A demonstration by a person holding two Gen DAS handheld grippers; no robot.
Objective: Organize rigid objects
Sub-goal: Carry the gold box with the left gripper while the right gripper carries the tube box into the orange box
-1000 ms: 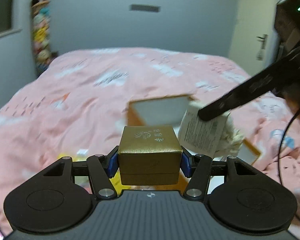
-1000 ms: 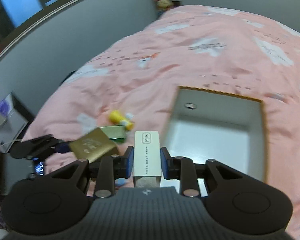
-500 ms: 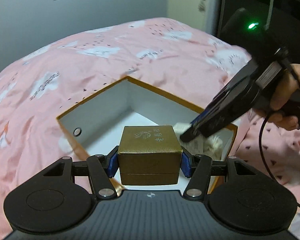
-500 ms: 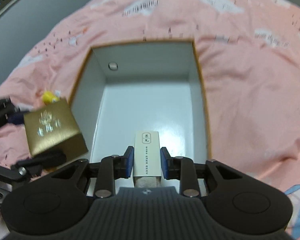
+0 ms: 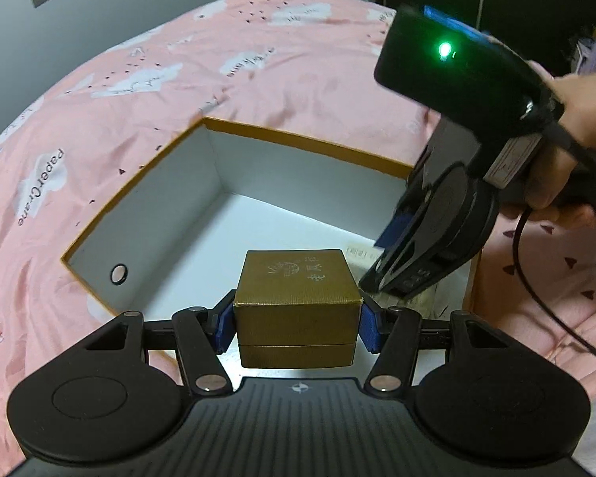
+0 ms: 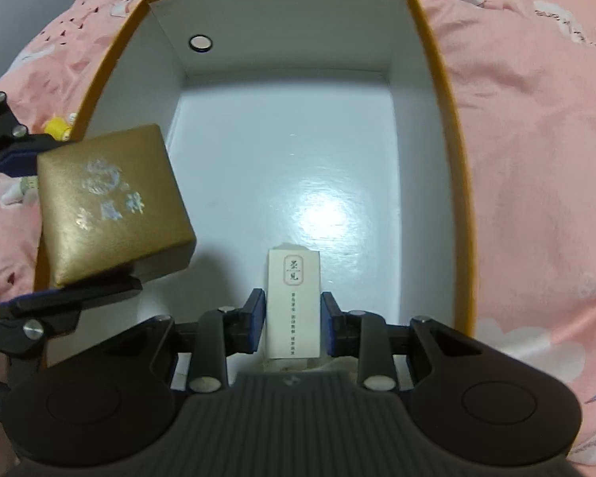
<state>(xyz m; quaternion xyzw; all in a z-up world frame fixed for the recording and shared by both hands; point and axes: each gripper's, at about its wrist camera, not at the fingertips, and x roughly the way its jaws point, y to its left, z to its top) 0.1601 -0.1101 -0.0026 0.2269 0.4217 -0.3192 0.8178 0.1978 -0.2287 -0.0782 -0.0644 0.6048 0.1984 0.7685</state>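
White packet (image 6: 294, 302) now down inside storage box (image 6: 437, 79), right tool (image 6: 294, 324) opening around it; left tool (image 5: 296, 324) clamped on gold box (image 5: 296, 298).

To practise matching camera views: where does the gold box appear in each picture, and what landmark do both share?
Left wrist view: gold box at bottom centre, clamped in the left gripper.
Right wrist view: gold box at the left edge, tilted.
Shared landmark: the round hole in the storage box's wall.

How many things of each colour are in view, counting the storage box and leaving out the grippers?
Gold: 1, gold box
White: 2, white packet; storage box
Yellow: 1, small yellow item
Total: 4
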